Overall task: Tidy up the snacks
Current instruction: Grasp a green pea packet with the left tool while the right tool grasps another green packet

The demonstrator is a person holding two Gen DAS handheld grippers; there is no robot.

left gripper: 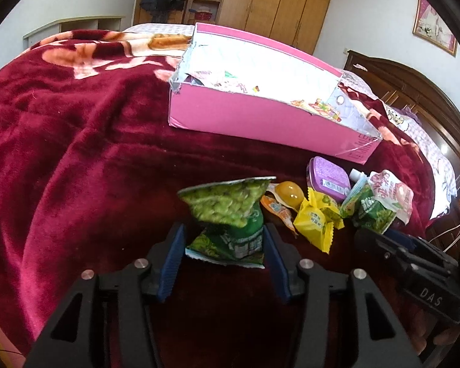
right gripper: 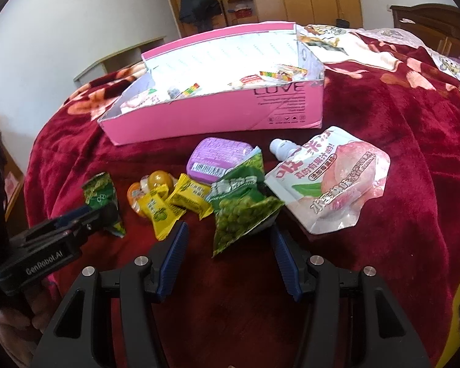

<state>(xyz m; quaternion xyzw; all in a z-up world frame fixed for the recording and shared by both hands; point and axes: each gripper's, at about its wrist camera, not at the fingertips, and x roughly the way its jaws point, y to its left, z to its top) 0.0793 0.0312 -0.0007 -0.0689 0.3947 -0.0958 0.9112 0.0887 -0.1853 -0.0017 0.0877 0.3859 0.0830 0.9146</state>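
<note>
My left gripper (left gripper: 224, 242) is clamped on a green pea packet (left gripper: 227, 211), lifted off the red blanket (left gripper: 61, 153); carry it high over the pink box (left gripper: 260, 119) wall, then release. Box already holds several small wrapped snacks. My right gripper (right gripper: 228, 239) is spread wide around a second pea packet (right gripper: 242, 211), not gripping.

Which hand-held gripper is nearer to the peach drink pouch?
The right. The right hand-held gripper sits just beside the peach drink pouch, open around a green pea packet. The left hand-held gripper is farther off, past the yellow candies, holding another green packet.
</note>
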